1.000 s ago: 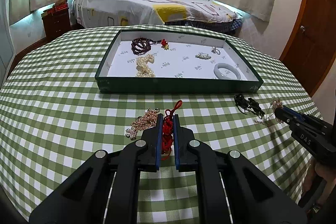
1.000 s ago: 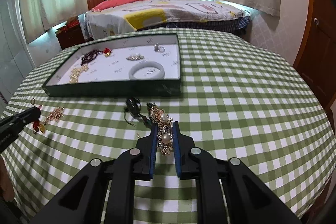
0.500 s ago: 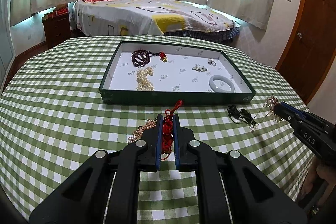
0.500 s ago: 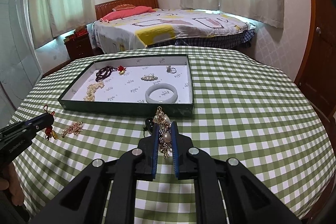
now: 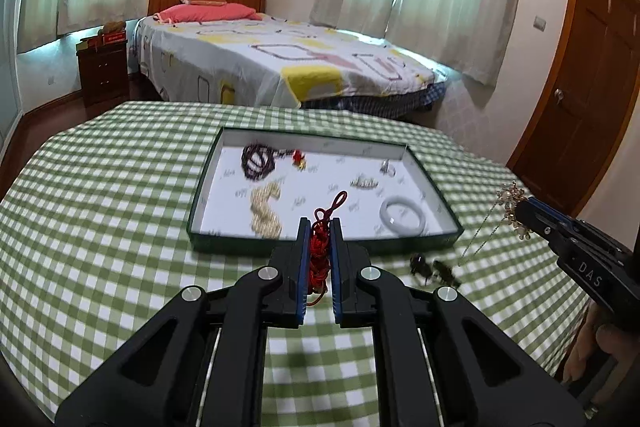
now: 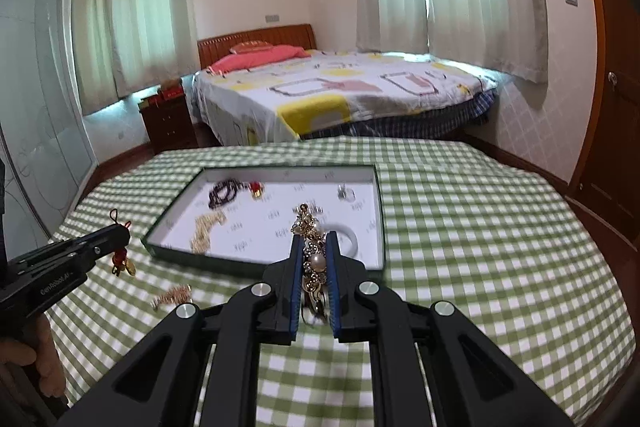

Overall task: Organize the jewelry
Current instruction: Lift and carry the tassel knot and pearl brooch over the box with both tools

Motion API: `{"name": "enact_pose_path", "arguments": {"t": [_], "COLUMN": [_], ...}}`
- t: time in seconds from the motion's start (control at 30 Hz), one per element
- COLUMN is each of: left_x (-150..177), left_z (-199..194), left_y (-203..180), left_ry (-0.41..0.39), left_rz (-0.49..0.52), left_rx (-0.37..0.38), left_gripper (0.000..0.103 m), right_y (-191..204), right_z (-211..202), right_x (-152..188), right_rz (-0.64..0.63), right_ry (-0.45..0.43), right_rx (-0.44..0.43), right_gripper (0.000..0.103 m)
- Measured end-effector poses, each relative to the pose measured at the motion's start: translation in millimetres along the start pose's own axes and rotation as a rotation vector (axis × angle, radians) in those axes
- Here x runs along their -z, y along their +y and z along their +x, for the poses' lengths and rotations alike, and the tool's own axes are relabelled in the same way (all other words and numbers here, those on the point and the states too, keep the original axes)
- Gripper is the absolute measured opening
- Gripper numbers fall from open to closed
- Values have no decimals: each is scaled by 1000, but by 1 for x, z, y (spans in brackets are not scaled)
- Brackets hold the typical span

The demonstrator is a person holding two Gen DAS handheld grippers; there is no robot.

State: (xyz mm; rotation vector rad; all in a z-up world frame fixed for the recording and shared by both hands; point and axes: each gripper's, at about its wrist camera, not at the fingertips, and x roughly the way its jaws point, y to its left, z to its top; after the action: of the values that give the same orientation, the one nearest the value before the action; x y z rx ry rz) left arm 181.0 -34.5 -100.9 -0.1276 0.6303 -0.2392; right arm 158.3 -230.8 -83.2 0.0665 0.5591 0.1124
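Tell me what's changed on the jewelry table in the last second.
Both grippers rose off the checked cloth: the left gripper lifted the red knotted charm, the right gripper the pearl-and-gold piece. Both grips stayed shut; the tray and black piece stayed put.

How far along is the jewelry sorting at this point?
Done: dark beads, a gold chain, a white bangle and small pieces lie in the tray. In hand: left gripper holds a red charm, right gripper a pearl necklace. Left: gold chain and dark piece on the tablecloth.
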Motion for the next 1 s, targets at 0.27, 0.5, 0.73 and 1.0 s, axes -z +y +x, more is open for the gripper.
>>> {"name": "enact_pose_path", "arguments": {"t": [0.27,0.5,0.73,1.0], "left_x": [-41,-77,-91,-67], "left_z": [14,51,104,187], "left_y": [-6,-10,-15,-10], "left_ry": [-56,-68,-30,136], "left_rz": [-1,-30,-11,5], "left_rx": [38,66,51,-9], "left_gripper": [9,9,9,9], "right_y": [7,3,-11,-29], "right_z": [14,47,95,166], "right_x": [-41,-71,-74,-53], "right_rz": [-28,-52,-50,-52], "right_ry": [-78,-111,-70,82], "right_rx": [-20,-9,14,30], "right_gripper": [12,12,12,12]}}
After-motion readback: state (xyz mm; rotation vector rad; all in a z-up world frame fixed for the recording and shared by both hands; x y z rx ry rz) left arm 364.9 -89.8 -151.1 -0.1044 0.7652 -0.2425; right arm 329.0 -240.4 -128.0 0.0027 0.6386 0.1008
